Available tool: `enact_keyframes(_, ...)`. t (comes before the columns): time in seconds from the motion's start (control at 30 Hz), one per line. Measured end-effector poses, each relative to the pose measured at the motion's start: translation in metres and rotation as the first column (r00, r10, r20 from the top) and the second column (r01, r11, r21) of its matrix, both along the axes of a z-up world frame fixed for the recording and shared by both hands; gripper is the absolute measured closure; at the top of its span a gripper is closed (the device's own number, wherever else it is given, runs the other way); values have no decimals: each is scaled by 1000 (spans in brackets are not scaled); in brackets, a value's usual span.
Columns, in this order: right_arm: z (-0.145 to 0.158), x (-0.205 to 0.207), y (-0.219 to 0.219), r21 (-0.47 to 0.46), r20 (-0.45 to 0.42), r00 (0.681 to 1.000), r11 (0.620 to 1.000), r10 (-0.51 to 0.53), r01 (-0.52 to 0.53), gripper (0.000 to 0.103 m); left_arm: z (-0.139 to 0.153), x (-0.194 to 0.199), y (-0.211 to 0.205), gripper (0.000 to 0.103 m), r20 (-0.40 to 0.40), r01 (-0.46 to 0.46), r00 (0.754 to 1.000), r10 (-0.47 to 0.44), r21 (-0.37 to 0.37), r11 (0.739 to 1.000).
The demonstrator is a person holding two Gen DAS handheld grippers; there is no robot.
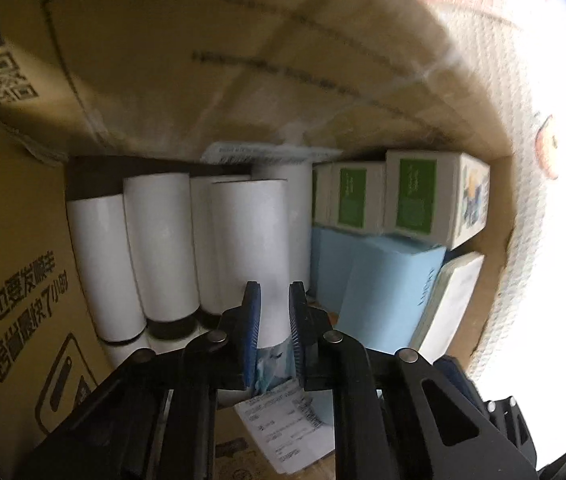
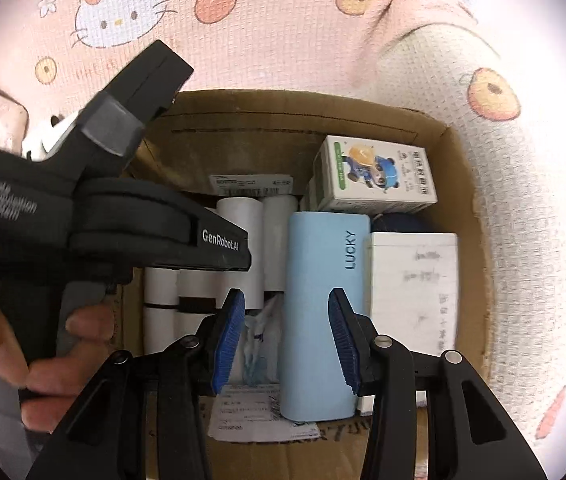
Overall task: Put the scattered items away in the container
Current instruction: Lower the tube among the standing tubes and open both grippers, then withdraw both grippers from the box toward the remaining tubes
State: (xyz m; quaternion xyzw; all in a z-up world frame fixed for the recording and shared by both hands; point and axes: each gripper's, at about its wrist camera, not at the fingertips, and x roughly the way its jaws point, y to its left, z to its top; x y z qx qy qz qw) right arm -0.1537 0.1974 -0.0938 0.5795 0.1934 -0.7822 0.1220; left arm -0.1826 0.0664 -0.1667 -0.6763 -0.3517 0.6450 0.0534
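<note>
White roll point(image 1: 249, 256) inside cardboard box point(image 1: 23, 240), lying on other rolls, left claw point(image 1: 274, 334) pinching its near end. Right claw point(image 2: 285, 344) spread above box, empty. Risk: roll wedges, grip slips off plastic wrap.

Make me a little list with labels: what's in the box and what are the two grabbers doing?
container: cardboard box on a pink cartoon cloth
inside: white rolls, light blue box, green-and-white cartons
left gripper: closed on a white roll, inside the box
right gripper: open, above the light blue box
</note>
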Motion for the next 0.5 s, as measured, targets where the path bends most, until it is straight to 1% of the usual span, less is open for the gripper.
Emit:
enact_keyframes(0.1, -2, 0, -1, 5, -1, 1000, 1000, 1, -1, 62, 2, -1, -5, 87, -28, -8, 1000, 8, -10, 1000)
enact_keyframes(0.17, -6, -1, -1, 10, 4, 1000, 1000, -1, 1, 62, 4, -4, -6, 87, -44, 13, 999, -14, -24, 1000)
enact_keyframes(0.23, -10, -1, -3, 27, 7, 1000, 1000, 3, -4, 62, 5, -5, -9, 87, -48, 17, 999, -17, -12, 1000)
enact_keyframes(0.33, -15, -1, -3, 34, 12, 1000, 999, -4, 3, 62, 9, -1, -9, 87, -60, 43, 997, -44, -16, 999)
enact_keyframes(0.43, -14, 1, -2, 29, 10, 1000, 1000, -7, 7, 62, 19, 3, -13, 87, -80, 43, 996, -44, -10, 999)
enact_keyframes(0.5, -11, 3, -2, 31, 6, 1000, 999, -8, 8, 62, 30, 6, -17, 87, -98, 40, 994, -43, -35, 999)
